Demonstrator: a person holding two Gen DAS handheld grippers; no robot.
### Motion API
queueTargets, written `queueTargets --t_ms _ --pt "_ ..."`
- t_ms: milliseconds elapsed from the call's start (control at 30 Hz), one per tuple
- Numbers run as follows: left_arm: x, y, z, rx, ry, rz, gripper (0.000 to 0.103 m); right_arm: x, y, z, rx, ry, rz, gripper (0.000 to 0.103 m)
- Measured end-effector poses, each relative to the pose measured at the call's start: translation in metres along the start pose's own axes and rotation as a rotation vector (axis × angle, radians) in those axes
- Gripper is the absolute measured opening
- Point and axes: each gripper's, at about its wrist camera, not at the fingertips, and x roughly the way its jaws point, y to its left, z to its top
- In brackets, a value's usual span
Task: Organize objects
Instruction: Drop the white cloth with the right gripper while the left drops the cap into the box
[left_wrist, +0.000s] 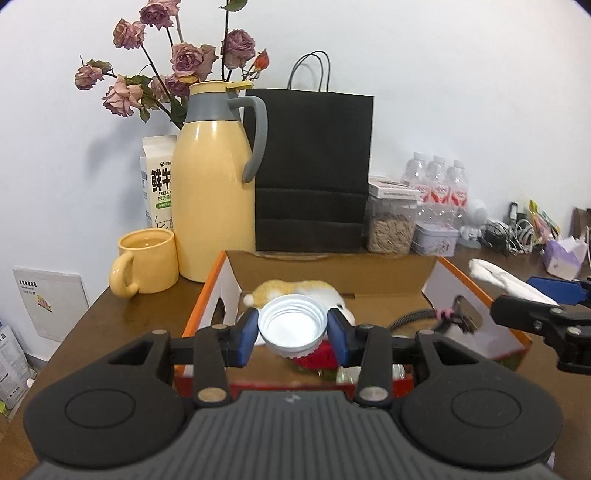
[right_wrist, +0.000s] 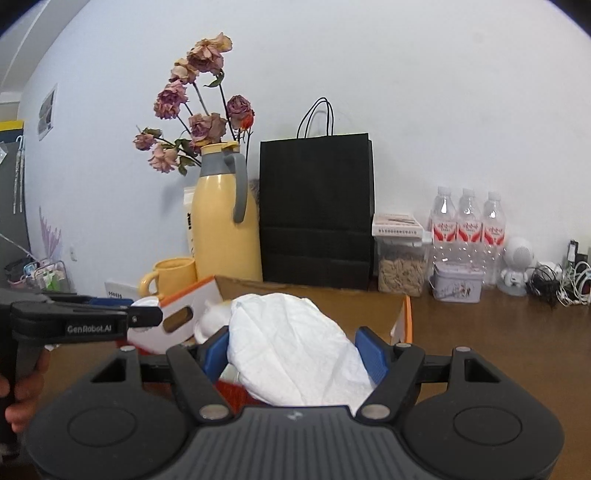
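Note:
My left gripper (left_wrist: 291, 326) is shut on a white ribbed lid (left_wrist: 291, 321), its blue pads pressing both sides, above an open cardboard box with orange edges (left_wrist: 332, 264). In the box lie a tan and white plush toy (left_wrist: 295, 288) and something red (left_wrist: 317, 360). A black cable end (left_wrist: 461, 314) hangs over the box's right side. My right gripper (right_wrist: 295, 350) is shut on a bunched white cloth (right_wrist: 291, 332) over the same box (right_wrist: 369, 306). From the left wrist it shows at the right (left_wrist: 532, 301) with the cloth (left_wrist: 506, 278). The left gripper (right_wrist: 140, 310) shows at the left.
Behind the box stand a yellow thermos jug (left_wrist: 214, 192), a yellow mug (left_wrist: 147, 258), a milk carton (left_wrist: 159, 177), a black paper bag (left_wrist: 310, 170), a seed jar (left_wrist: 391, 225), three water bottles (left_wrist: 439, 184) and a tin (left_wrist: 436, 238). Cables (right_wrist: 554, 280) lie far right. A hand (right_wrist: 22, 398) grips the left handle.

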Motion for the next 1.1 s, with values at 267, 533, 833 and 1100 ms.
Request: queueTargets --t_ms 267,533,833,1100 --pt "0.040 0.005 0.010 -0.064 0.019 0.014 0.041 0.065 0.000 0.016 -0.010 0.026 -0.068 0.071" --pt "0.060 0.013 0.002 -0.095 0.033 0.038 0.041 0.094 -0.004 -0.004 -0.007 0.079 -0.084 0.071" --pt "0.047 0.007 -0.004 -0.055 -0.033 0.065 0.103 0.087 -0.002 -0.008 -0.011 0.074 -0.115 0.103" --pt "0.039 0.010 -0.003 -0.076 -0.056 0.086 0.103 0.075 -0.004 -0.007 0.000 0.048 -0.120 0.103"
